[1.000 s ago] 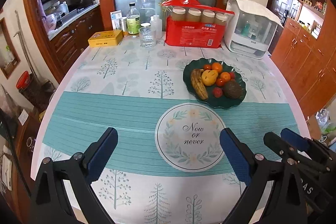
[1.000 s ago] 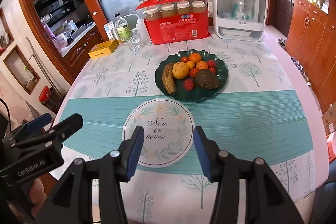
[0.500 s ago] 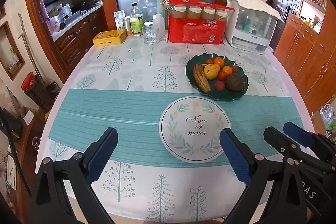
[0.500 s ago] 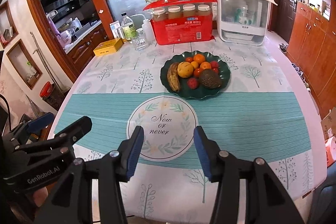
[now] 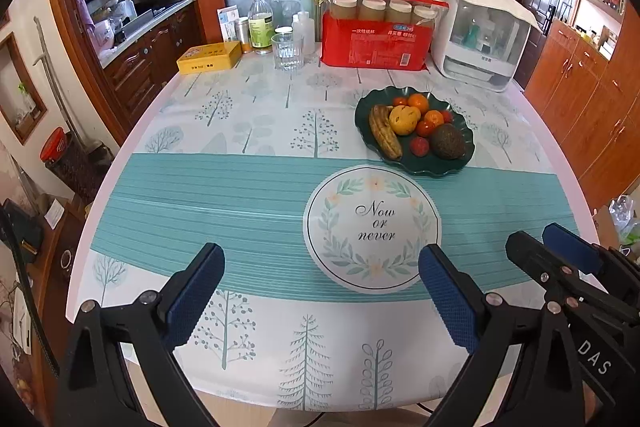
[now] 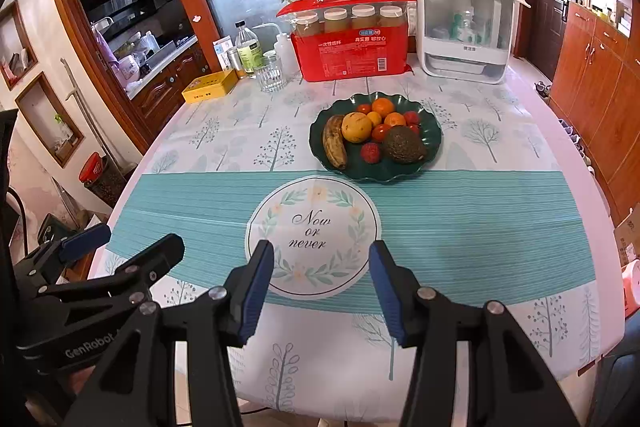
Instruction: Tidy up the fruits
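Note:
A dark green scalloped plate (image 5: 464, 163) (image 6: 434, 131) stands on the table right of centre. It holds a brown banana (image 5: 383, 135) (image 6: 334, 146), a yellow fruit (image 5: 403, 119) (image 6: 356, 127), an avocado (image 5: 447, 141) (image 6: 402, 145), oranges (image 6: 383, 107) and small red fruits (image 6: 370, 151). My left gripper (image 5: 320, 291) is open and empty above the near table edge. My right gripper (image 6: 322, 285) is open and empty, over the round "Now or never" print (image 5: 374, 227) (image 6: 312, 227). Each gripper shows in the other's view, the right one (image 5: 560, 251) and the left one (image 6: 120, 247).
At the back of the table stand a red pack of paper cups (image 5: 376, 35) (image 6: 348, 43), a white appliance (image 5: 480, 35) (image 6: 464, 27), a glass (image 5: 286, 51) (image 6: 271, 73), bottles (image 5: 261, 23) and a yellow tin (image 5: 209, 57) (image 6: 210, 86). Wooden cabinets (image 6: 600, 59) line the right.
Both grippers have drawn back towards the near edge of the table, so more of the tablecloth shows. Their jaws stay open. The fruit has not moved.

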The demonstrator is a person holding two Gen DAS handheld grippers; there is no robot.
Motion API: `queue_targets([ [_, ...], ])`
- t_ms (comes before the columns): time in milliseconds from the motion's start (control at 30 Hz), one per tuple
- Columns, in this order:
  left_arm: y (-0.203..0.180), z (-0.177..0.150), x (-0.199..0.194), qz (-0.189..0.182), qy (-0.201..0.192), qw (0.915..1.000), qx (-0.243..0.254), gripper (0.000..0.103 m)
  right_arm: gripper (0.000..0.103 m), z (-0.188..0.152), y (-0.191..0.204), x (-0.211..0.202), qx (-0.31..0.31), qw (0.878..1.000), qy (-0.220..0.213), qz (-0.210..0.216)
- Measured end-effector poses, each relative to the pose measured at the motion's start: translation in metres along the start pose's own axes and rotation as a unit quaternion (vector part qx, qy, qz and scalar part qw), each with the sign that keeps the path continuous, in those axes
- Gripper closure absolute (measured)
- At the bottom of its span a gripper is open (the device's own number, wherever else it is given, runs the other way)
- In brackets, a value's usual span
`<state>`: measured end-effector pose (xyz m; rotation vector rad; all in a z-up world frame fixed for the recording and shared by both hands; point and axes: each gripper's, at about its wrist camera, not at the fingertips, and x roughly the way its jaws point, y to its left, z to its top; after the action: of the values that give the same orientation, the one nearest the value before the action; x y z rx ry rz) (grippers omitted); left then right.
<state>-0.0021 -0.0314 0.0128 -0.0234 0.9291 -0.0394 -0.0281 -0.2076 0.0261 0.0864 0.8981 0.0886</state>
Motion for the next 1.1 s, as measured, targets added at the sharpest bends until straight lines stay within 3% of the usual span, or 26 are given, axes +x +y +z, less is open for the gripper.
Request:
queue_targets([
  [1100,-0.001,-0.003,0.011,-0.011,0.02,0.9997,0.006,0.006,0.053,-0.008,-0.004,0.002,0.013,1.0,0.01,-0.003],
])
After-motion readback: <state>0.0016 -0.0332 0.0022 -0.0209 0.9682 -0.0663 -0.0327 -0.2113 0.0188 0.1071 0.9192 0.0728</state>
